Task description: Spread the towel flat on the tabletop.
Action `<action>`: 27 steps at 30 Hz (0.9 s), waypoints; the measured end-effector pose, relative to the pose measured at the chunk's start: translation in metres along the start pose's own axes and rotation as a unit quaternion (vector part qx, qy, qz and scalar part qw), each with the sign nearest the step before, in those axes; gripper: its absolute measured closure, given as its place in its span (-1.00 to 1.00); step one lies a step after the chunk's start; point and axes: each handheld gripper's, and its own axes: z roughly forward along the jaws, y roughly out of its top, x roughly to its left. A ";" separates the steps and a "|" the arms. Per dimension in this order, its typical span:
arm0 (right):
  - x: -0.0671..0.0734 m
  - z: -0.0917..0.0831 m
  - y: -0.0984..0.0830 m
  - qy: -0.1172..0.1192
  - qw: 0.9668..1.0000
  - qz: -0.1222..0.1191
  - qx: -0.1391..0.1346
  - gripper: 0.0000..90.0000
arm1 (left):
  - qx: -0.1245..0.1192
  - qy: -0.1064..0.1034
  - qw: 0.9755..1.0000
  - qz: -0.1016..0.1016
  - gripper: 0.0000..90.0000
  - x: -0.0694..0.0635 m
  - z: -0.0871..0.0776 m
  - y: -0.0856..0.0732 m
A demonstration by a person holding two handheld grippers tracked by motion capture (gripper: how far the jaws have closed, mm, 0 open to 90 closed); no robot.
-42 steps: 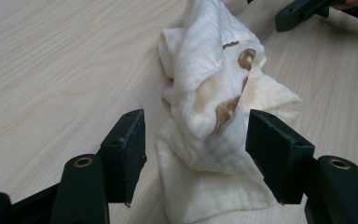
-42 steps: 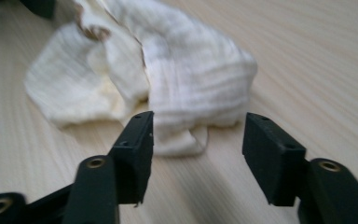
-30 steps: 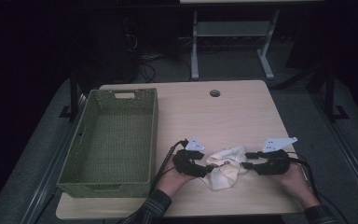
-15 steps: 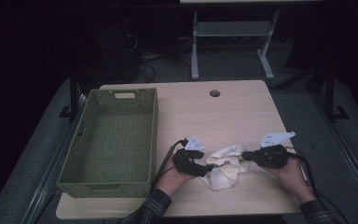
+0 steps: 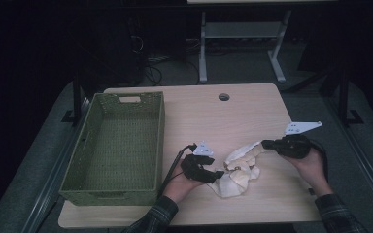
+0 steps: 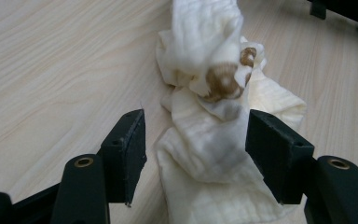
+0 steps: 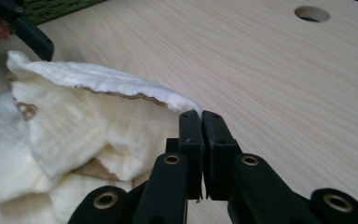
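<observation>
In the left gripper view, the cloth [image 6: 214,154] runs off the bottom and top edges; the part beneath the folds is hidden. In the right gripper view, the pinched cloth edge is hidden between the closed jaws. The basket's [image 5: 114,145] near wall hides its inner near corner in the high view.

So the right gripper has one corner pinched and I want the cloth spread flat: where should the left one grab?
Take the near end of the cloth, coming in low from the left. That flat, layered end already lies between the left gripper's open fingers.
</observation>
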 end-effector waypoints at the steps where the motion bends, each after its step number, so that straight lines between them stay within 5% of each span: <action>1: -0.002 -0.001 -0.002 -0.002 1.000 0.002 0.002 0.94 | 0.000 -0.001 1.000 0.000 -0.14 0.000 0.001 0.001; 7: -0.009 -0.006 -0.009 -0.024 1.000 0.012 0.016 0.94 | -0.006 -0.007 1.000 0.018 -0.12 0.000 0.010 0.010; 13: -0.009 -0.006 -0.014 -0.022 0.999 0.015 0.022 0.93 | -0.012 -0.015 0.999 0.036 -0.05 0.000 0.021 0.022; 22: -0.007 -0.009 -0.013 -0.016 1.000 0.018 0.014 0.93 | -0.014 -0.008 0.999 0.044 0.81 0.000 0.021 0.034; 27: -0.008 -0.013 -0.010 -0.020 1.000 0.013 0.008 0.93 | -0.037 0.020 0.998 0.039 0.86 0.005 0.008 0.044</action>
